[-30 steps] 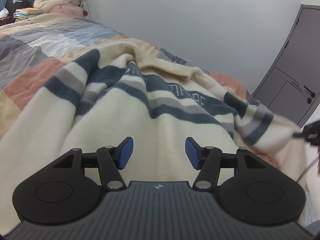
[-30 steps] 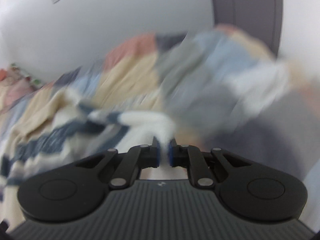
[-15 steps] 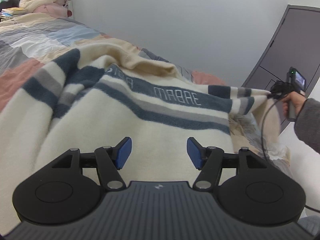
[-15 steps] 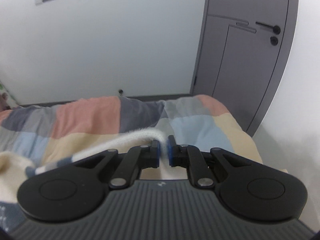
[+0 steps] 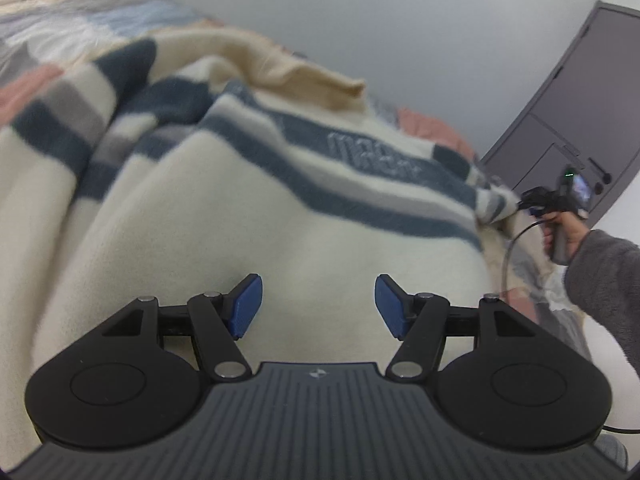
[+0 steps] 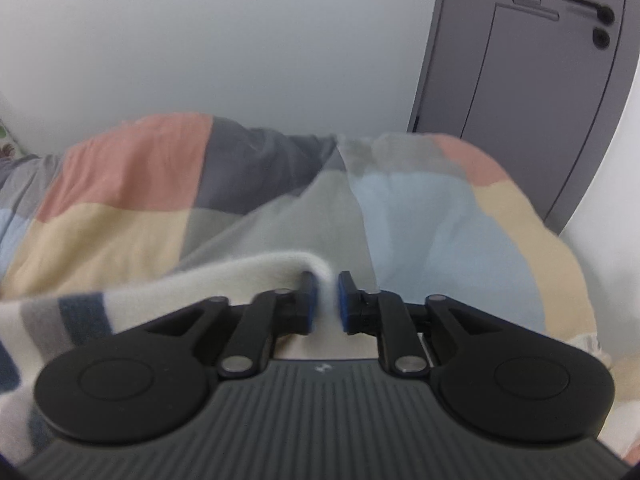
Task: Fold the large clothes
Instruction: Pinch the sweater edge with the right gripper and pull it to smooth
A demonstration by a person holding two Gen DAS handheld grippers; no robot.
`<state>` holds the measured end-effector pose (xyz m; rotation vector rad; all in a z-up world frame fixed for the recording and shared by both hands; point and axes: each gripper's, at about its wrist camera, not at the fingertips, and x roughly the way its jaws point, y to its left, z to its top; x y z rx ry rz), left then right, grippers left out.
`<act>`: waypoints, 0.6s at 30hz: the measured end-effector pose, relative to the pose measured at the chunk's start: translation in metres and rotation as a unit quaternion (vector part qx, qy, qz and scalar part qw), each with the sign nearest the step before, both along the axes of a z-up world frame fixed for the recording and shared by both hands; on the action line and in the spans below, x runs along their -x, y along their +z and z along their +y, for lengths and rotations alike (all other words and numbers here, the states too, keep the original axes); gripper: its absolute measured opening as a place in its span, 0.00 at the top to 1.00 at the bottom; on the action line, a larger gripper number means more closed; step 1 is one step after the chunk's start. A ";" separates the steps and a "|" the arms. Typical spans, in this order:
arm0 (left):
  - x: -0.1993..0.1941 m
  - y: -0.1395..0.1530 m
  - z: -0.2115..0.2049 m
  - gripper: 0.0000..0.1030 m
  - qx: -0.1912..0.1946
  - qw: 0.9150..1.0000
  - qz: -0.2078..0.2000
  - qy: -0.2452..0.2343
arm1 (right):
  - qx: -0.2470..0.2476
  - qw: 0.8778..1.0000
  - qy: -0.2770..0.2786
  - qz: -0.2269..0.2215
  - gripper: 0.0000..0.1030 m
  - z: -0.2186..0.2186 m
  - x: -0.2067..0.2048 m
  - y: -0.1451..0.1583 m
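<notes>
Ahead of our blue-padded tongs we see a cream fleece garment striped navy and grey, over a patchwork quilt of salmon, yellow, pale-blue and grey squares.

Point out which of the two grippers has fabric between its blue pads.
The right gripper: a cream fleece garment edge sits between its opening jaws. The left gripper gapes empty.

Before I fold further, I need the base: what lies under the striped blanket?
A patchwork quilt shows beyond the striped blanket edges; whatever lies beneath its middle is covered.
</notes>
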<state>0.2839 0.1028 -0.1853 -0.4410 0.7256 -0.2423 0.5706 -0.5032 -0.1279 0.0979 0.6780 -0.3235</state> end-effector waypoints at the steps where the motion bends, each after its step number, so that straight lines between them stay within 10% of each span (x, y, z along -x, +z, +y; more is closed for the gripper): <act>1: -0.001 -0.001 0.000 0.34 -0.003 1.000 0.000 -0.001 | -0.018 1.000 -0.006 -0.008 0.65 -0.004 0.004 0.003; 4: 0.001 0.001 -0.003 0.34 -0.008 1.000 -0.003 -0.001 | -0.018 1.000 -0.010 -0.018 0.39 -0.010 0.018 0.013; 18: 0.048 0.024 -0.001 0.34 0.014 0.999 -0.023 0.018 | -0.137 0.983 -0.086 -0.086 0.40 -0.028 0.137 -0.014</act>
